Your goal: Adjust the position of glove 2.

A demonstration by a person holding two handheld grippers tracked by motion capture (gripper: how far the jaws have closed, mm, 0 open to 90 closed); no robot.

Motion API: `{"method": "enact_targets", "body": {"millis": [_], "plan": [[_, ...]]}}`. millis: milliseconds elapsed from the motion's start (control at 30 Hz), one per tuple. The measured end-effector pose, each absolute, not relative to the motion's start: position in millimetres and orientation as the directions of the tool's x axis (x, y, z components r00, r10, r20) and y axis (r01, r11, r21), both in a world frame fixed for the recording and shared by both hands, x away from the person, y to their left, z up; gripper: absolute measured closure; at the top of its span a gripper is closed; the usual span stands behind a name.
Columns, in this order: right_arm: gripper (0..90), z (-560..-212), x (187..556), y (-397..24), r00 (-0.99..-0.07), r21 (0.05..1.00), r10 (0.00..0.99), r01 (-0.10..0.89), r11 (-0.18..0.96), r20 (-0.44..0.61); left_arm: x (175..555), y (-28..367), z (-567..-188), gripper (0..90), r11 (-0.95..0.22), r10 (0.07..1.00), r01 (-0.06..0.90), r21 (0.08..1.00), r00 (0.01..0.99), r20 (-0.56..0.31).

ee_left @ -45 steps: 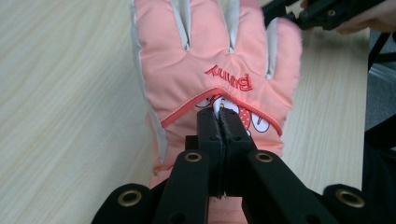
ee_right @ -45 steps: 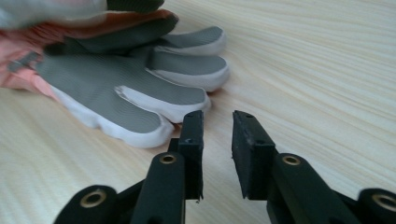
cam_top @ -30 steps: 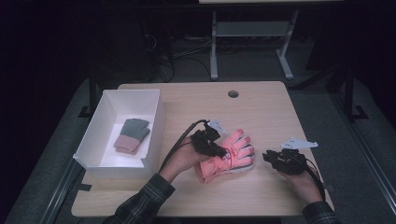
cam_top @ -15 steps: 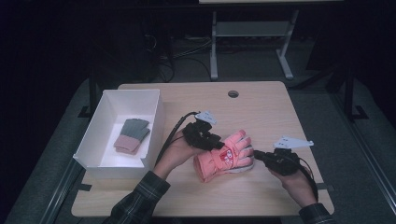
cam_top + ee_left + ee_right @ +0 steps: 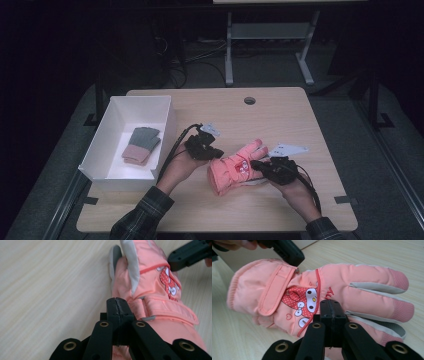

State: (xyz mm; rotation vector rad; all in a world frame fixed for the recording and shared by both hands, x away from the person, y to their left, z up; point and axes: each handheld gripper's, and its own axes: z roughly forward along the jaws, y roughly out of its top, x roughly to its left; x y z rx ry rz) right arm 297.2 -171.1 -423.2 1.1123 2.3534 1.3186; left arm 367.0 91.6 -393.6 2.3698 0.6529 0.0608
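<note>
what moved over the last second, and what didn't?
The pink glove slid slightly toward the person and its cuff swung toward the box. The left gripper shifted back to the cuff edge; the right gripper moved in onto the glove's middle. The white box and the small glove inside stayed put.

You can read very little here. On the back of the pink ski glove, in the right gripper view, red stitched letters run beside the cartoon rabbit patch; only the ending "ny" shows clearly, since the right gripper covers the start of the word. In the left gripper view the same patch appears, but no lettering on it is legible. No other text, number or brand can be made out.
</note>
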Motion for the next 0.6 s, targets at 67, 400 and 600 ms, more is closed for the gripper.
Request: {"method": "enact_targets", "body": {"millis": [67,400,600], "plan": [[90.0,-425,300,-168,-0.686,0.802,0.709,0.511,0.311,0.162,364,93,-397,89.6,-0.655,0.463,0.442,0.613,0.875,-0.137],[90.0,-424,312,-163,-0.689,0.8,0.705,0.515,0.309,0.171,336,100,-407,89.6,-0.629,0.45,0.469,0.62,0.87,-0.202],[90.0,-419,307,-160,-0.711,0.816,0.675,0.501,0.29,0.197,323,99,-408,89.5,-0.613,0.426,0.466,0.638,0.875,-0.231]]}}
